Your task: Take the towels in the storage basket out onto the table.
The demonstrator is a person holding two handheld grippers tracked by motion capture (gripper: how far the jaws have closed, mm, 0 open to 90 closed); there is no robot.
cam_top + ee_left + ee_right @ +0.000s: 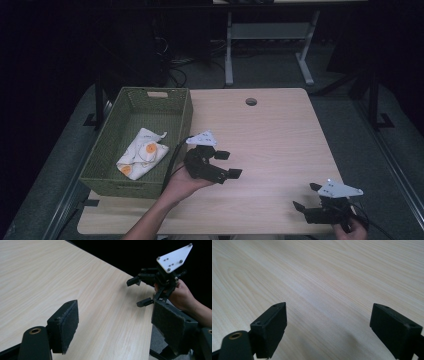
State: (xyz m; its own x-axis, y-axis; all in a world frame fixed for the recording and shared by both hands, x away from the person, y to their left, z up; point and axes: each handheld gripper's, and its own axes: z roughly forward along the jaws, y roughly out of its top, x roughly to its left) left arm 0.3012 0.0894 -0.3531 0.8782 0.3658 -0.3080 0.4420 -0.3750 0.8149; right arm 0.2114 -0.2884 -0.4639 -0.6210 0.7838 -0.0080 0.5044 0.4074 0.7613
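My left gripper (229, 164) is held in a hand just right of a green woven basket (186, 120), its jaws wide apart over the bare wooden table (280, 135). In the left gripper view its own jaws (117, 325) hold nothing. My right gripper (306, 196) hovers near the table's front right corner, open and empty; its jaws (329, 327) spread over plain wood. The left gripper view also catches the right gripper (137, 292) farther off, in a hand, with its white three-cornered plate. Inside the basket lies a crumpled white cloth (141, 152) with orange spots.
A round cable hole (251, 101) sits near the table's far edge. The basket takes up the table's left side. Beyond the table stand a white desk frame (229, 55) and dark floor with cables.
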